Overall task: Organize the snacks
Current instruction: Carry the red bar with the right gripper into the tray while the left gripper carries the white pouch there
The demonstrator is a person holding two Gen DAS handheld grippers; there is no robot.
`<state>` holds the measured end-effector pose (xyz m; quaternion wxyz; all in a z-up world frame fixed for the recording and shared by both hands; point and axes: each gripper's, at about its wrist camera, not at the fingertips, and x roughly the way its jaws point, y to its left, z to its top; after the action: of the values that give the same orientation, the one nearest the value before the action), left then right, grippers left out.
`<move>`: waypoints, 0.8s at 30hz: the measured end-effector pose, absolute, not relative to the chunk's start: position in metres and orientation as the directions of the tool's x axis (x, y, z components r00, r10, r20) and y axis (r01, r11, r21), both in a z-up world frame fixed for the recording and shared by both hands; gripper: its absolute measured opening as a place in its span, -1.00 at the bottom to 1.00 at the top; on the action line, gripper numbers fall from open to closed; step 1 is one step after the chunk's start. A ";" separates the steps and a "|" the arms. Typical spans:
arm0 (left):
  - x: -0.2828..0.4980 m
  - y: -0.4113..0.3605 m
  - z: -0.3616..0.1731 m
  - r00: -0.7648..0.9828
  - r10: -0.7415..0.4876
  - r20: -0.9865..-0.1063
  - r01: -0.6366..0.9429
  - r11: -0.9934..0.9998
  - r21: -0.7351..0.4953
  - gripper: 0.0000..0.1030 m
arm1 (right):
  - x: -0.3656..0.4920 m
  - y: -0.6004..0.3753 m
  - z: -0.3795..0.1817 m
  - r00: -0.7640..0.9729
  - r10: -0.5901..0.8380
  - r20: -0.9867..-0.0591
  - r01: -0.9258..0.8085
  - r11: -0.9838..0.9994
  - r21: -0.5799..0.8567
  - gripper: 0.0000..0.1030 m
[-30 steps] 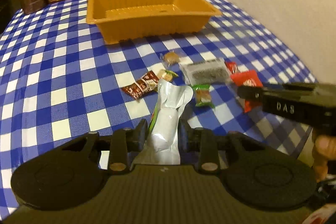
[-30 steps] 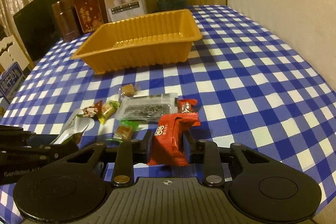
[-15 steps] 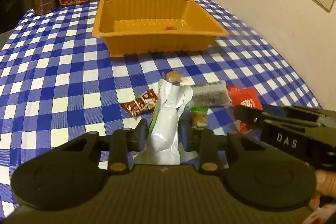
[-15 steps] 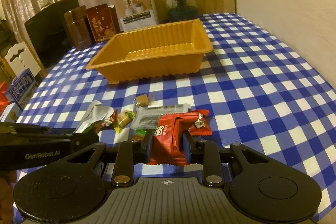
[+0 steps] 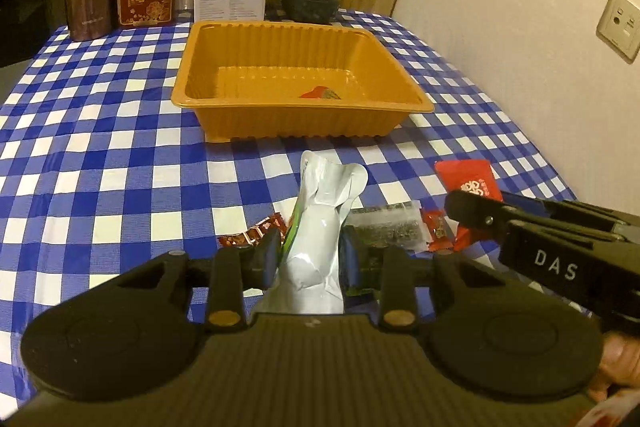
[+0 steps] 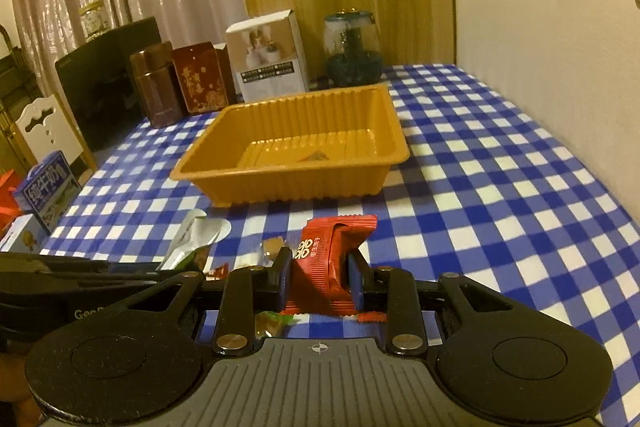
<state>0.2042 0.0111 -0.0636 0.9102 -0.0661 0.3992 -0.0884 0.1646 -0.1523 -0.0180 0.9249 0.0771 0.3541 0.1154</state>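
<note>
Silver pouch (image 5: 316, 251) and red packet (image 6: 324, 267) sit clamped between jaws.

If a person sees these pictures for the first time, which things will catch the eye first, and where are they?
First comes the orange tray in the middle of the blue-and-white checked tablecloth, with one small wrapped snack inside. Near the cameras, the left gripper is shut on a crumpled silver packet, and the right gripper is shut on a red packet. More small snacks lie on the cloth behind the silver packet.
</note>
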 end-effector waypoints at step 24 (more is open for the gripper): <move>0.296 0.035 -0.019 0.766 -0.185 -0.615 0.072 0.976 -0.204 -0.43 | 0.260 -0.154 0.015 0.778 0.295 -0.554 -0.223 0.955 0.195 -0.42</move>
<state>0.2965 0.0346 -0.0192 0.9360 -0.0844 0.3347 -0.0688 0.2599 -0.1538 0.0145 0.9411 0.0596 0.3032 0.1376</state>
